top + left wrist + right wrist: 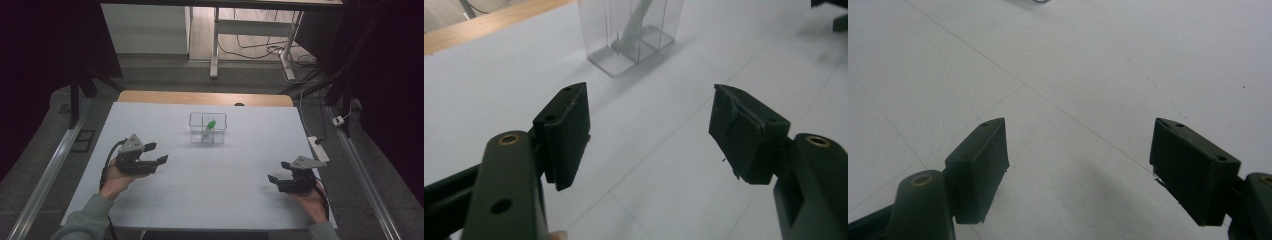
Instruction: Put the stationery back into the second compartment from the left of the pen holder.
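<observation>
A clear plastic box (207,128) with inner compartments stands at the middle of the white table (210,195). A tube with a green cap (210,125) leans inside it. My left gripper (156,153) hovers at the left, short of the box and pointing toward it, open with nothing between its jaws. From the left gripper view the box (631,30) rises ahead of the spread pads (566,132). My right gripper (279,171) rests low at the right front, open and empty. In the right gripper view its pads (980,167) stand wide over bare table.
The table's wooden far edge (205,98) borders the white surface. A power strip (318,148) lies just off the right side. Metal rails (50,175) run along both sides. Desk legs and cables (250,50) stand on the floor beyond.
</observation>
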{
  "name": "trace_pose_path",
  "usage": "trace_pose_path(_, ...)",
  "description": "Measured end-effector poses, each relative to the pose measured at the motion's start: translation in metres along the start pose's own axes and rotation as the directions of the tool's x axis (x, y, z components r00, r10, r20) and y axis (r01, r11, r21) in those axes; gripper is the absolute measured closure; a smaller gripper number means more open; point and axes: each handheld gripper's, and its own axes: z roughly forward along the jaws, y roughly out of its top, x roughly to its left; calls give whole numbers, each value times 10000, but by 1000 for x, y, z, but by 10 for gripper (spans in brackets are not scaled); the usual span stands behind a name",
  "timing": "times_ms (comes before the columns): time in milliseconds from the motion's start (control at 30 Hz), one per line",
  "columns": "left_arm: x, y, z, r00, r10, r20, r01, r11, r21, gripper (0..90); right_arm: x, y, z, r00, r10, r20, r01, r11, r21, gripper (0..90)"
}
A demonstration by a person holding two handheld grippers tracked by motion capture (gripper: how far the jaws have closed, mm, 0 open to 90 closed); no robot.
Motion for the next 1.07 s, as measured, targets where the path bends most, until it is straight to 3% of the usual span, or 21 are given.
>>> trace_pose_path(400, -2, -32, -5, 9998, 55, -202, -46, 9989, 458, 305, 0, 0, -2, 10000, -55, -68, 55, 9999, -126, 228)
trace_pose_path(733, -1, -40, -9, 9993, -177, -318, 188, 9992, 342, 300, 2, 2, -3, 9991, -228, -356, 216, 9992, -349, 230)
trace_pose_path(1067, 0, -42, -10, 9992, -163, -358, 173, 9995, 273, 291, 3, 2, -5, 9989, -262, -398, 247, 9990, -368, 229)
